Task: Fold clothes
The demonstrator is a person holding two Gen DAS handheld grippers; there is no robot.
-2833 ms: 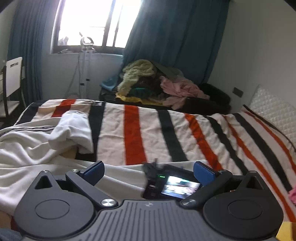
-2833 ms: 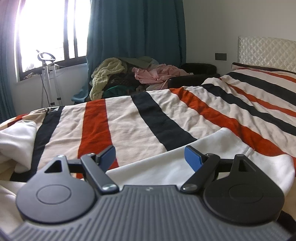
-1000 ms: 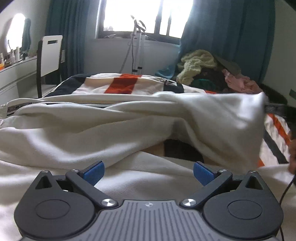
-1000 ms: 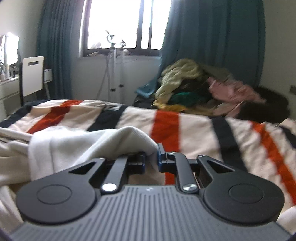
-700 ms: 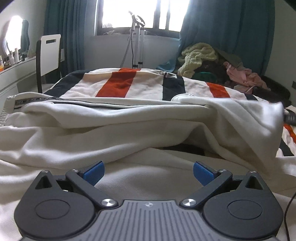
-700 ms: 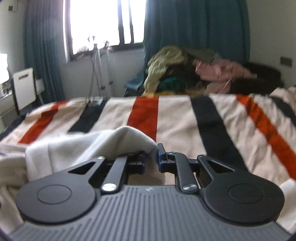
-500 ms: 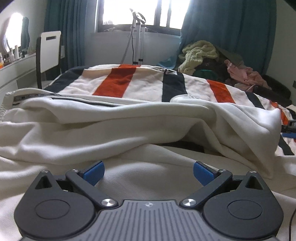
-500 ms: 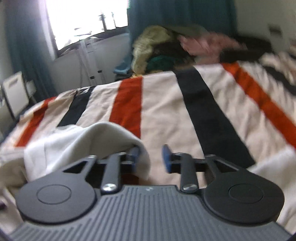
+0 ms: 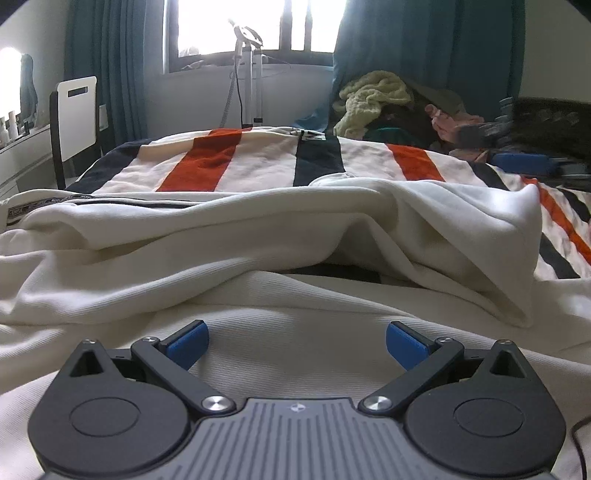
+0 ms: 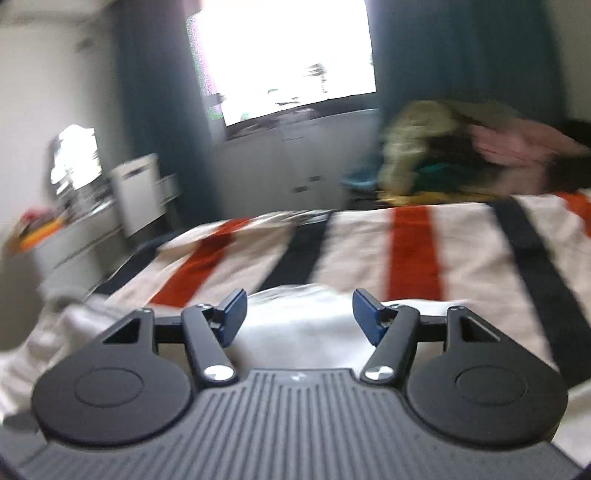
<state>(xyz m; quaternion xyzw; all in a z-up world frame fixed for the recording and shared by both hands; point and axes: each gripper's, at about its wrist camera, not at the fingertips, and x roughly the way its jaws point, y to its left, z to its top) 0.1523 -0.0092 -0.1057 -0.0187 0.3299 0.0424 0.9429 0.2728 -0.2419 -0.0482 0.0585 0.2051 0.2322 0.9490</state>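
The left gripper (image 9: 297,345) has its blue-padded fingers (image 9: 186,341) spread wide apart, with nothing pinched between them; they hang just above the near part of a cream-white garment (image 9: 258,236). That garment lies rumpled across the near half of the bed, its ribbed cloth filling the space under and beyond the fingers. Farther out, a thick fold of it runs from left to right and ends in a raised, cuff-like corner on the right. A dark printed band shows along its far left edge.

The right gripper (image 10: 298,314) also has its fingers (image 10: 231,314) apart; its jaws have just been opening, and nothing is held between them. White cloth lies below and just beyond the gap, not touched by the pads as far as the blurred right wrist view shows. In the left wrist view the right gripper shows as a blurred dark shape with a blue pad at the far right, above the bed and clear of the garment's raised corner.

Under the garment is a striped blanket (image 9: 258,166) in cream, orange-red and black, covering the bed to its far edge. Beyond the bed, at the right, a pile of clothes (image 9: 388,99) sits before a teal curtain (image 9: 424,48). A bright window (image 9: 258,26) is at the far middle, with a white chair (image 9: 77,114) at the far left.
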